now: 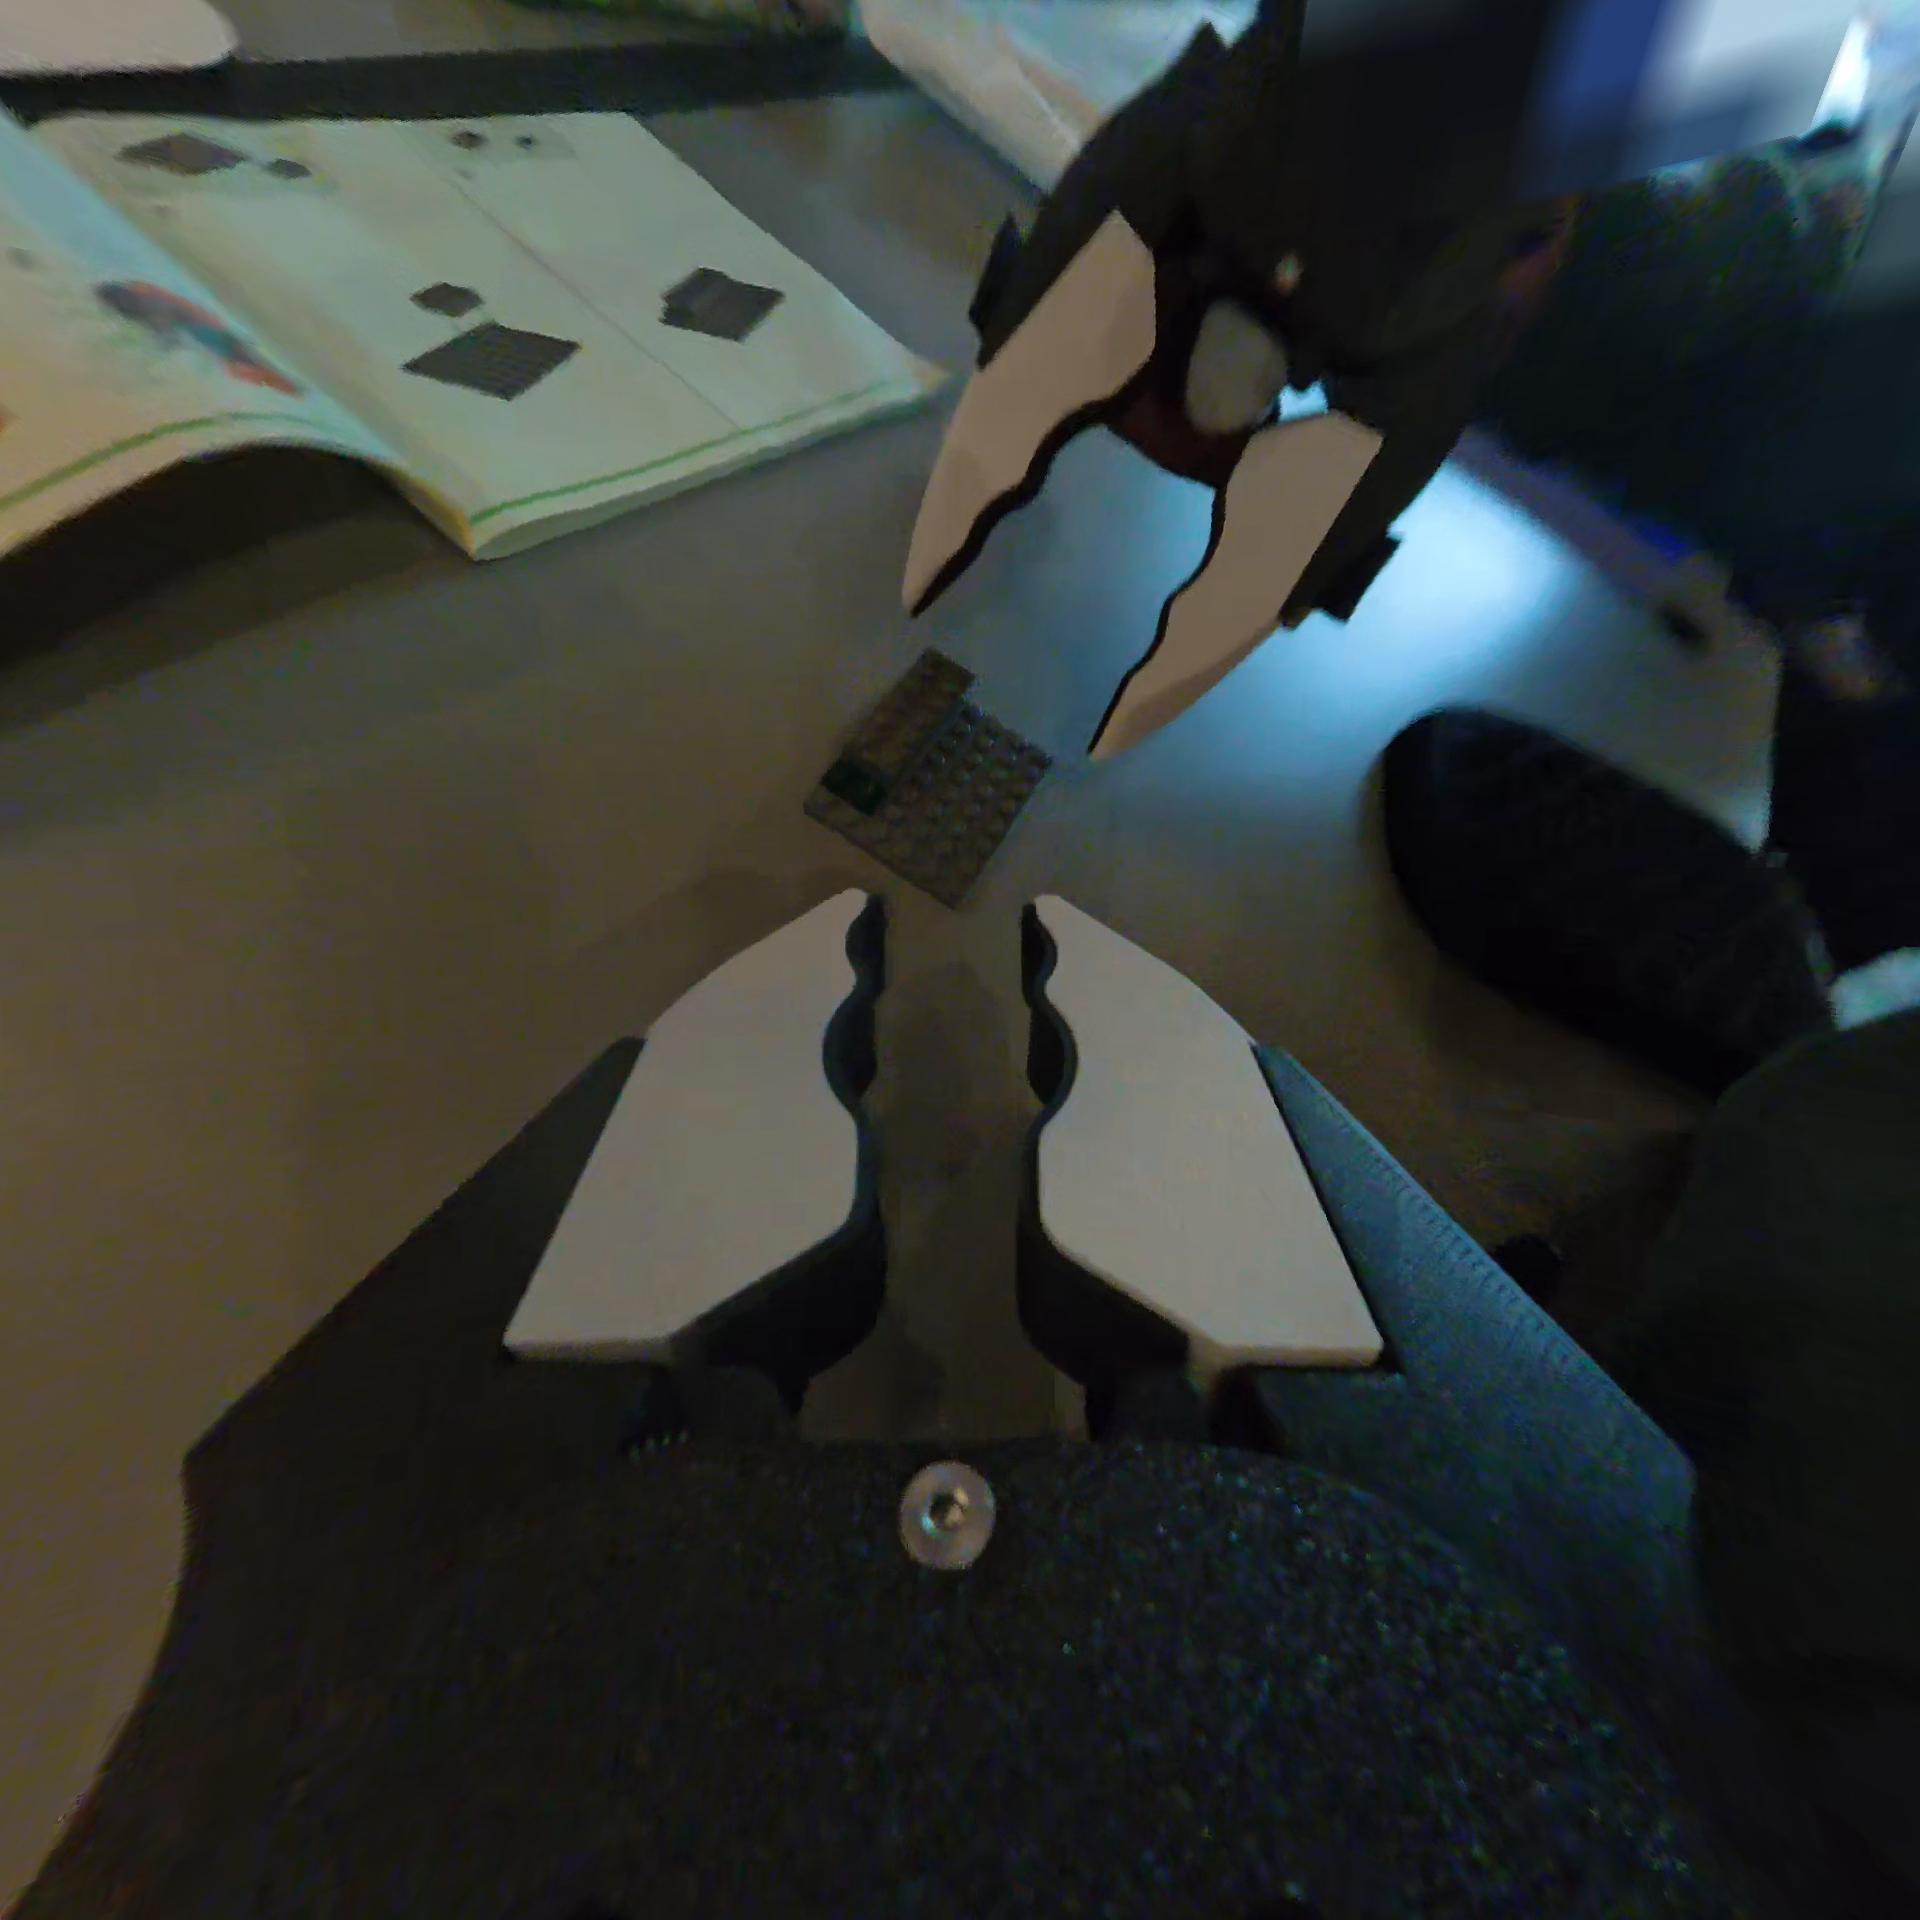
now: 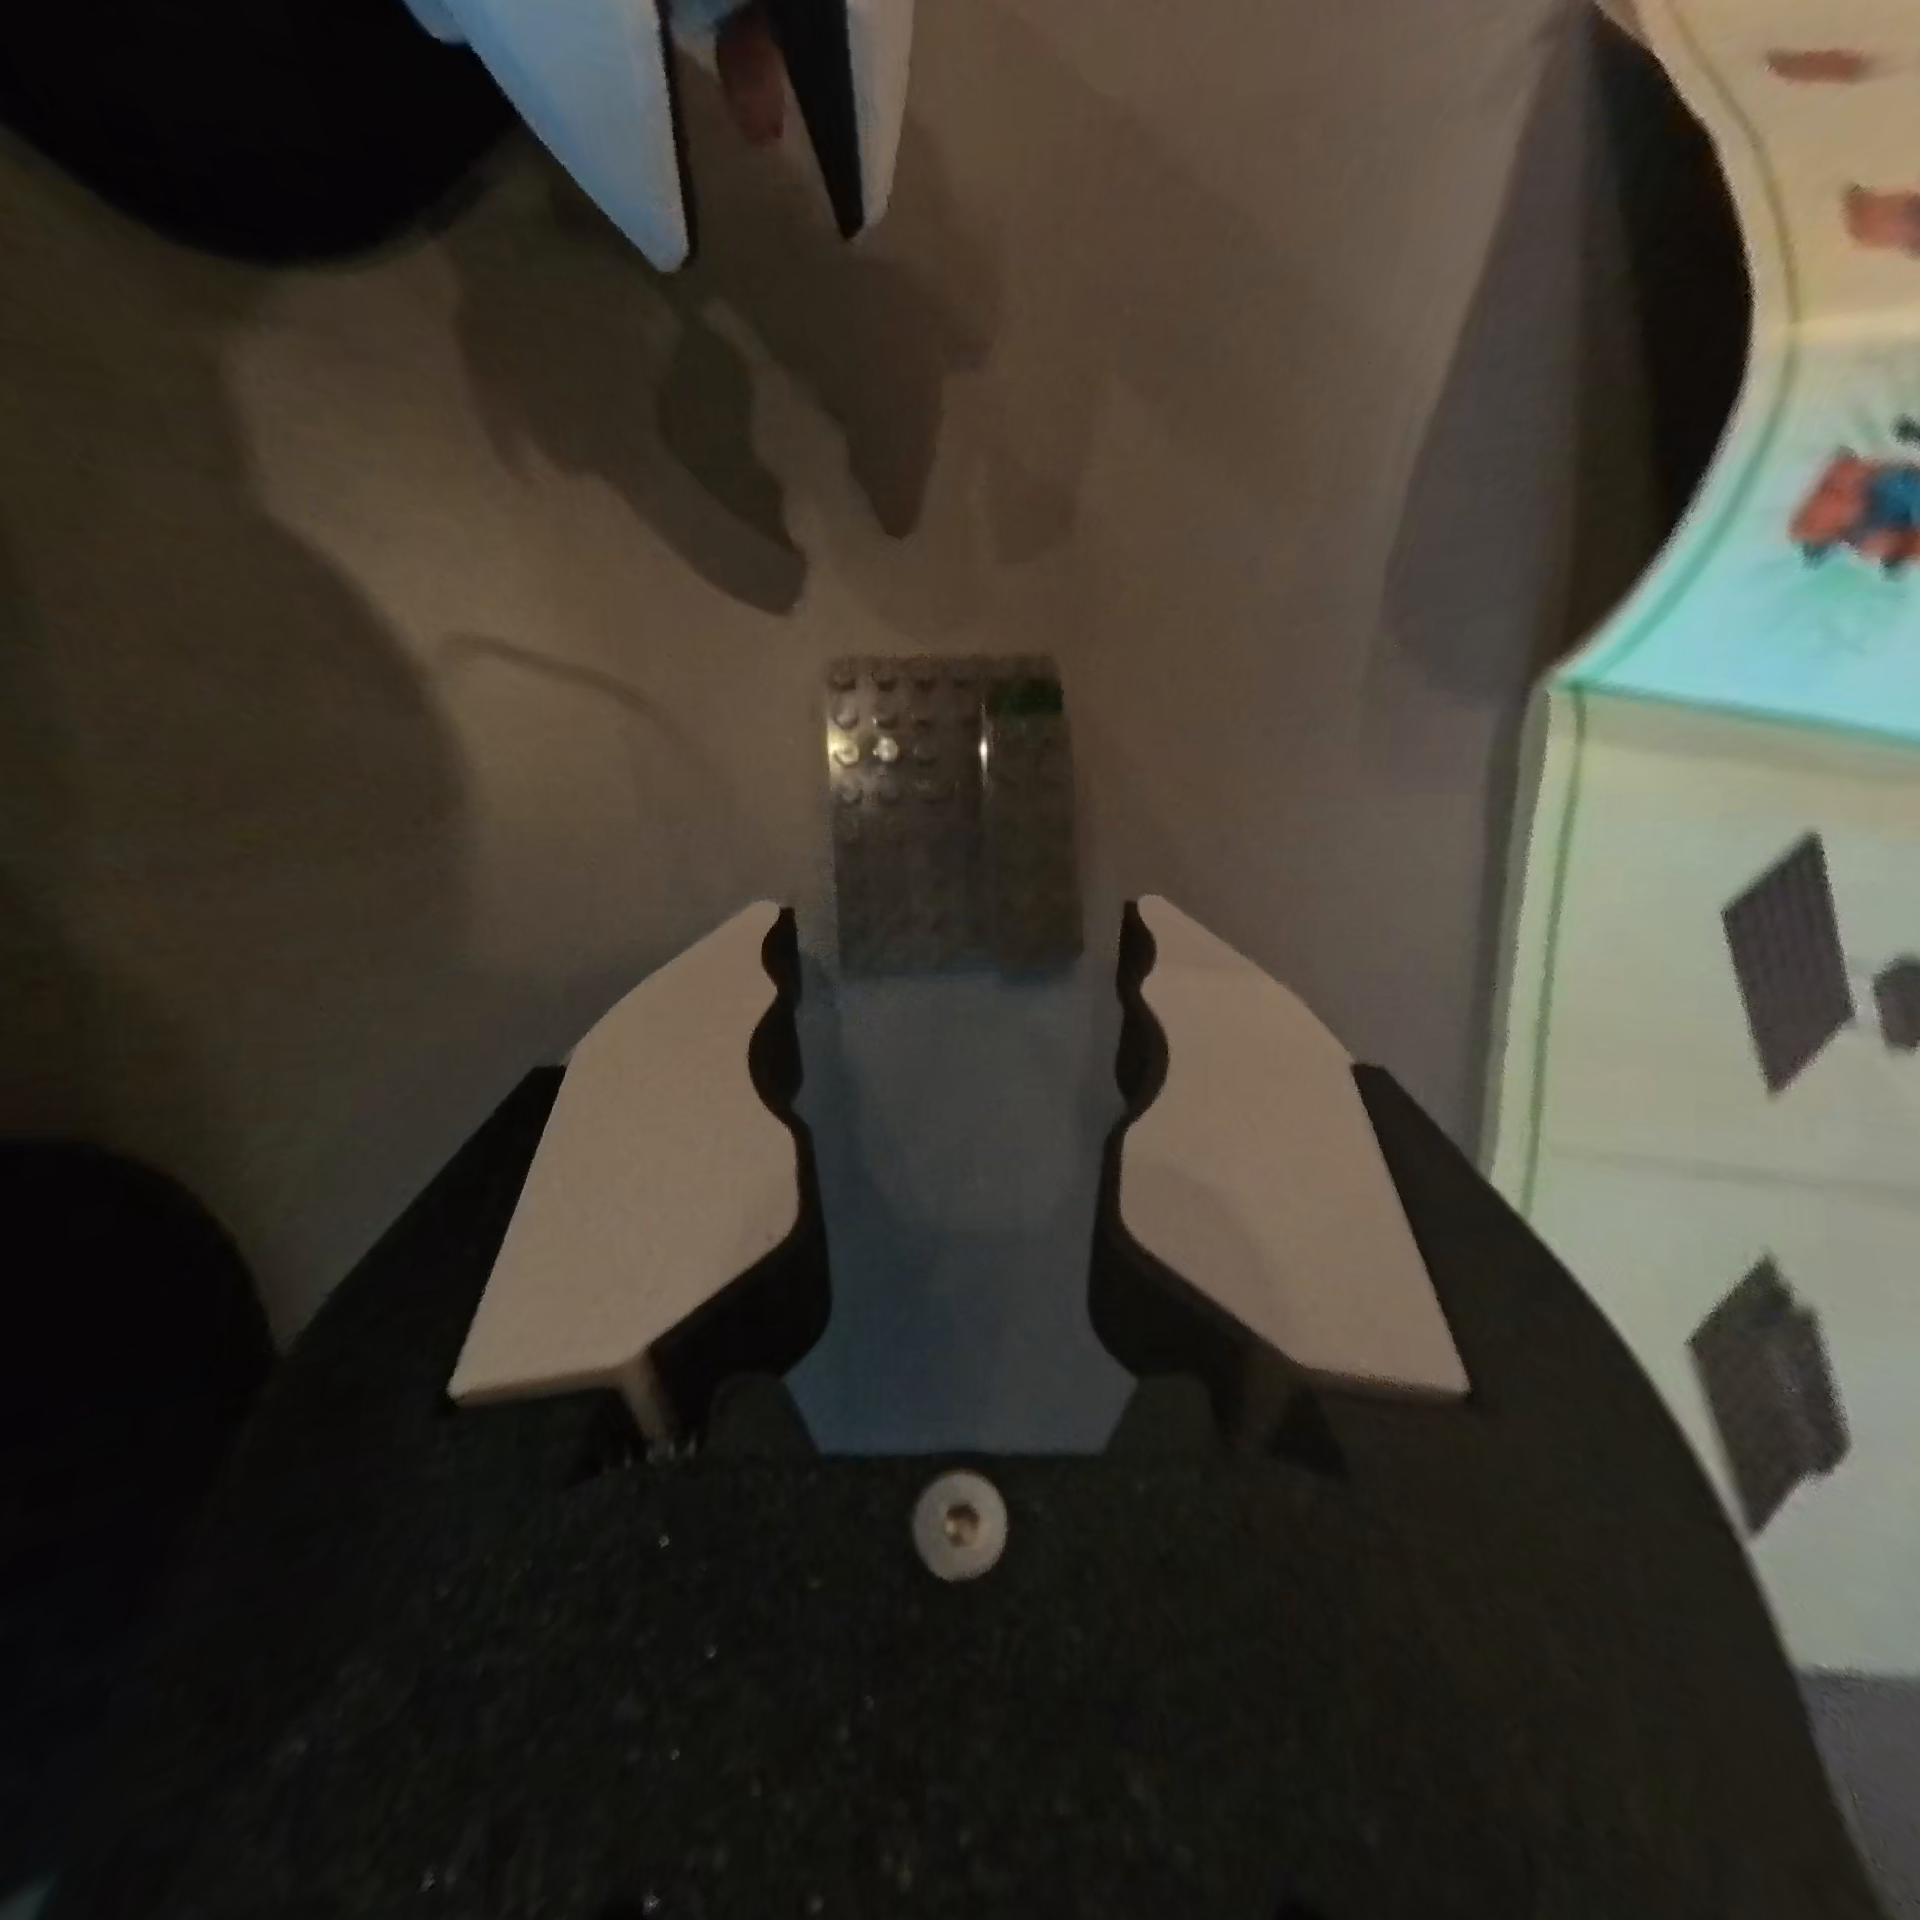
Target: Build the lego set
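A: Where is the build?

B: The dark grey studded lego plate (image 2: 951, 821) lies flat on the grey table (image 1: 312, 935), between the two tools. A narrower grey strip sits along one side of it, with a small green piece (image 2: 1023, 698) at one end of that strip.

A: How does it lie from the jaws?

B: Straight ahead of the right gripper (image 2: 956, 914), just beyond its white fingertips (image 2: 748, 925), near edge square to them. Its long axis appears to run away from that camera, in line with the fingers. From the left gripper (image 1: 951, 904) it is also just ahead, but turned corner-on.

A: Which is nearer?

B: Both are close; I can't tell which is closer. The right is the squarer, so I judge it better placed for a grasp across the width.

A: And the jaws?

B: Both pairs stand spread and hold nothing. The right's gap looks a little wider than the plate; the left's is narrower.

A: The count?

B: One plate assembly, one green piece, two grippers, one open pale paper instruction booklet (image 1: 499, 312) well off to the side. No loose bricks that I can make out.
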{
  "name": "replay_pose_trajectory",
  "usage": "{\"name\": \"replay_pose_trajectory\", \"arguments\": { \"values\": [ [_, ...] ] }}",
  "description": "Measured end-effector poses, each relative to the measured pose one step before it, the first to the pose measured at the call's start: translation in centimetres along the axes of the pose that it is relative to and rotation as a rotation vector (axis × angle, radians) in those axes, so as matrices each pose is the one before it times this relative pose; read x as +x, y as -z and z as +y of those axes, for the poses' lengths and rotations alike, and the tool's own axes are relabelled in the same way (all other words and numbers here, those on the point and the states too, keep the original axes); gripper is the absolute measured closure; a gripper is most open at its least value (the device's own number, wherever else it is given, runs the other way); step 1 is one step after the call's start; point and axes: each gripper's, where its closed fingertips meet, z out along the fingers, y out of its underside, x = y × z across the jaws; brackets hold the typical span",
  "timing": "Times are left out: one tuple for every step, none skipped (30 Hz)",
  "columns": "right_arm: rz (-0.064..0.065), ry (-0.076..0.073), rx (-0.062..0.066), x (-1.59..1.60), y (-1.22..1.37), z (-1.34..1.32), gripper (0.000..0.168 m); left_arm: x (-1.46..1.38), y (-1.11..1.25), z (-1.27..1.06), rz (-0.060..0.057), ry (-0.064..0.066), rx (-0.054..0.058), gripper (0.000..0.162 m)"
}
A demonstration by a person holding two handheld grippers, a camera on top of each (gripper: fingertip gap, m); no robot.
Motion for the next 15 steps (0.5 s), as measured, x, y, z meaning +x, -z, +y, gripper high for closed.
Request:
{"name": "replay_pose_trajectory", "arguments": {
  "values": [
    [0.0016,-0.0222,0.0167,-0.044,0.023,0.289,0.109,0.007,-0.257,-0.058,0.0054,-0.0451,-0.0106,0.135],
    [-0.0068,-0.0228,0.0158,-0.080,-0.103,0.250,0.109,0.059,-0.303,-0.089,0.0110,-0.0460,-0.0092,0.132],
    [-0.0116,-0.0177,0.0150,-0.112,-0.191,0.161,0.109,0.110,-0.333,-0.104,0.0164,-0.0427,-0.0104,0.130],
    [-0.0142,-0.0090,0.0118,-0.122,-0.232,0.087,0.109,0.182,-0.361,-0.115,0.0232,-0.0420,-0.0110,0.128],
    [-0.0104,0.0008,0.0053,-0.059,-0.219,0.071,0.109,0.115,-0.402,-0.097,0.0233,-0.0446,-0.0124,0.127],
    [-0.0073,0.0091,-0.0004,0.021,-0.185,0.078,0.109,-0.117,-0.433,0.049,0.0120,-0.0427,-0.0240,0.126],
    [-0.0091,0.0118,-0.0030,0.011,-0.140,0.036,0.109,-0.278,-0.463,0.185,0.0018,-0.0371,-0.0393,0.124],
    [-0.0084,0.0092,-0.0052,0.062,-0.113,0.044,0.109,-0.251,-0.436,0.212,0.0003,-0.0372,-0.0477,0.119],
    [-0.0053,0.0059,-0.0088,0.129,-0.104,0.084,0.110,-0.218,-0.414,0.179,-0.0040,-0.0366,-0.0470,0.116],
    [-0.0048,0.0065,-0.0102,0.130,-0.099,0.095,0.110,-0.229,-0.423,0.178,-0.0080,-0.0327,-0.0446,0.115],
    [-0.0090,0.0087,-0.0059,0.037,-0.091,0.070,0.112,-0.161,-0.492,0.228,-0.0013,-0.0264,-0.0401,0.113],
    [-0.0089,0.0085,0.0010,0.030,-0.068,-0.027,0.115,-0.093,-0.571,0.261,0.0072,-0.0171,-0.0344,0.111],
    [-0.0065,0.0078,0.0039,0.070,-0.046,-0.061,0.117,-0.107,-0.568,0.282,0.0087,-0.0086,-0.0300,0.109],
    [-0.0069,0.0079,0.0008,0.053,-0.036,-0.033,0.118,-0.035,-0.468,0.240,0.0128,-0.0066,-0.0257,0.107],
    [-0.0064,0.0090,-0.0015,0.048,-0.017,-0.015,0.118,0.007,-0.343,0.103,0.0128,-0.0068,-0.0151,0.107]
  ]
}}
